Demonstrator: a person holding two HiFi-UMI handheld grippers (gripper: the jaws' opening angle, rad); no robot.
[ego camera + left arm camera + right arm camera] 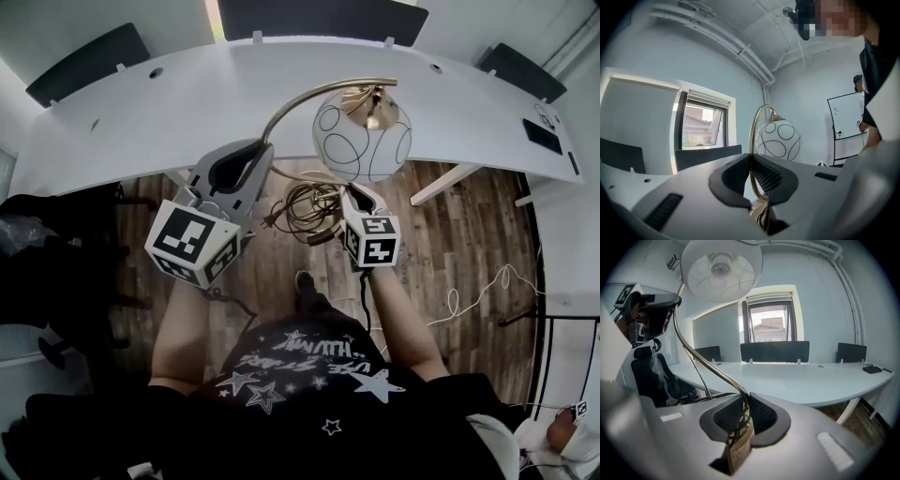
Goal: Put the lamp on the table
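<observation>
The lamp has a white globe shade (362, 131) with black circles, hung from a curved brass arm (281, 112). I hold it in the air over the wooden floor, just short of the white table's (187, 103) near edge. My left gripper (251, 161) is shut on the brass arm (751, 154), with the shade (777, 139) above and beyond its jaws. My right gripper (357, 195) is shut low on the lamp, where the brass stem meets its base (739, 437). In the right gripper view the shade (721, 269) hangs overhead. The lamp's coiled cord (310, 206) dangles between the grippers.
Dark chairs (323, 17) stand behind the curved table. A small black device (542, 136) lies near its right end. A white cable (478, 298) runs over the floor at the right. A black office chair (651, 376) is at my left. A whiteboard (846, 125) is on the wall.
</observation>
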